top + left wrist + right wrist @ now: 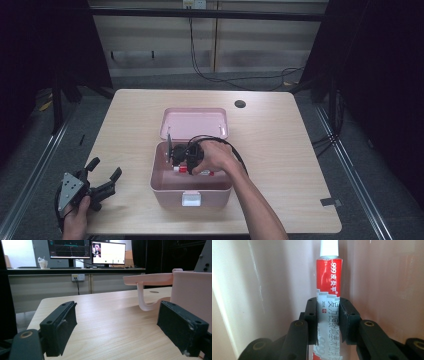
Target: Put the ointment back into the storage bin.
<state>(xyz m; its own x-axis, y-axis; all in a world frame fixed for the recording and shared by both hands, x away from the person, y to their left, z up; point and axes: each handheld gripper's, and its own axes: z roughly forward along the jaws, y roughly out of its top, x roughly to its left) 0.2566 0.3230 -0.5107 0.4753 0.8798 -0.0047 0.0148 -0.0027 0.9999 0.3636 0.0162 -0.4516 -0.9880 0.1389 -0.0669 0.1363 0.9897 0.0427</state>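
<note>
Right gripper (328, 320) pinches the ointment tube (328, 290) inside the pink box (165, 192) — it may snag the wall; left gripper (105, 175) gapes empty.

Table (280, 150) lit evenly from overhead, surroundings left pretty dark, monitors (87, 251) blown out, near jaws slightly blurred.

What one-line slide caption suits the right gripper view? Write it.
Right tool shut on a red-and-white tube inside the pink box.
</note>
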